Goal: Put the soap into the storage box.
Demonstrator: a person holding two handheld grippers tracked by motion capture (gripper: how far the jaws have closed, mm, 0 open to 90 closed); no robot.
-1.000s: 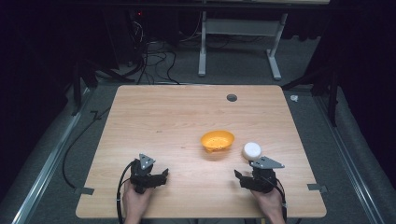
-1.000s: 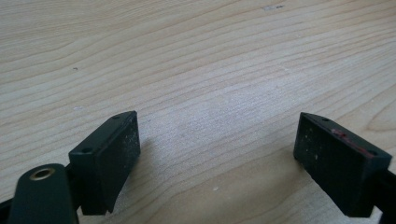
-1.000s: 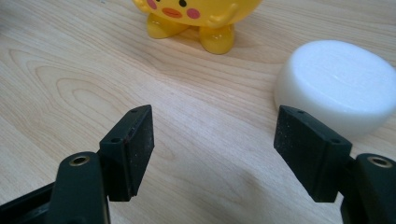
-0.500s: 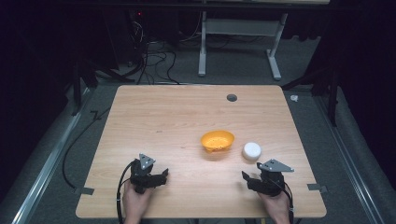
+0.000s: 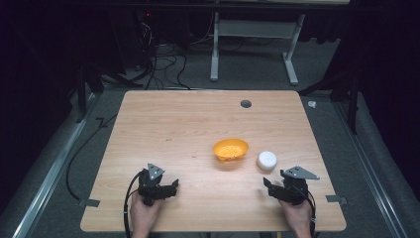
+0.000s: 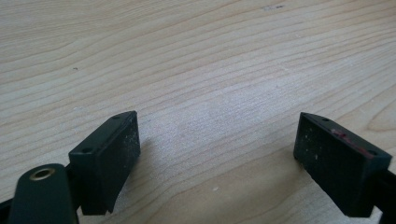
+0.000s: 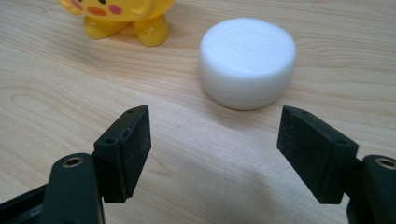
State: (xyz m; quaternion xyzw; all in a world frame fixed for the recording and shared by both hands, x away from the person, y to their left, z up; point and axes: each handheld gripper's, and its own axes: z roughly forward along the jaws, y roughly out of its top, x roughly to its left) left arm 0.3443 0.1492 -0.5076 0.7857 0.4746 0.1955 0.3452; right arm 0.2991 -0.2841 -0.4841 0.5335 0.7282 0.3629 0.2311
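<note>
White puck (image 7: 248,62) lies just beyond the open right hand-held gripper (image 7: 215,140).

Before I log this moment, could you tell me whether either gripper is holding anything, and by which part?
Nothing is held. The left gripper is open over bare table; the right gripper is open, short of the white puck, not touching it.

White puck (image 5: 267,160) lies flat just beside orange bowl (image 5: 230,149).
</note>
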